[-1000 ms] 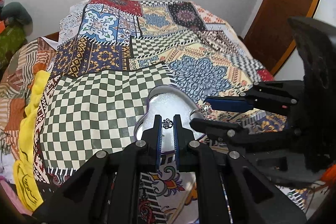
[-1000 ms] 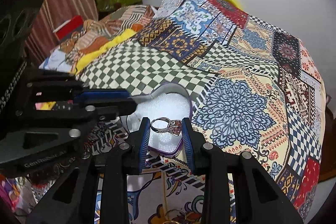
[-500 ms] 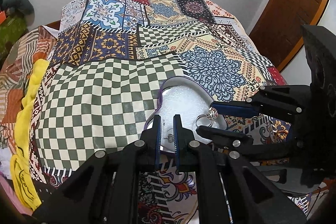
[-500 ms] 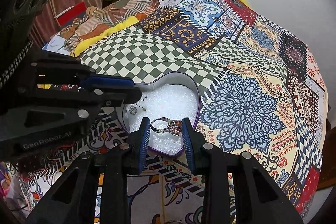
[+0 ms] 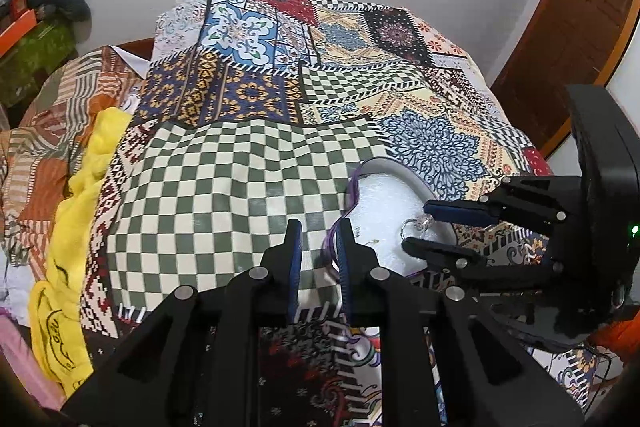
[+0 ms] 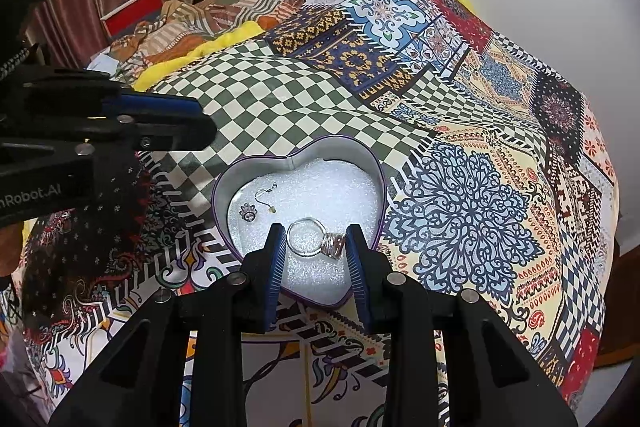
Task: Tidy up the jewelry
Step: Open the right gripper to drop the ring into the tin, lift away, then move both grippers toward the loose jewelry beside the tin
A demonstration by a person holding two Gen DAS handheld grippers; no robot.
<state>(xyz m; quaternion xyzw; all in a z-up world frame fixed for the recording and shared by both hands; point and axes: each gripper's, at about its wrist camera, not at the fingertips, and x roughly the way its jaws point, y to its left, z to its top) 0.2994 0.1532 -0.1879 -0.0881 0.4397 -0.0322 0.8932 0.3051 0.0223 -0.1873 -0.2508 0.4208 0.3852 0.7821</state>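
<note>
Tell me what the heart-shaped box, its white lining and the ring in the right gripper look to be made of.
Heart-shaped box: probably thin tin; its inner wall has a dull grey metallic sheen and a purple rolled rim.
White lining: likely foam or similar padding; matte, with a grainy, sparkly surface.
Ring: silver-coloured metal, polished, since the band glints; its pinkish setting looks like stone or glass. It sits between the right gripper fingers.

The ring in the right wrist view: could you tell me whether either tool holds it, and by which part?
The right tool holds the ring across its width, band against one finger, stone against the other. The left tool holds nothing.
</note>
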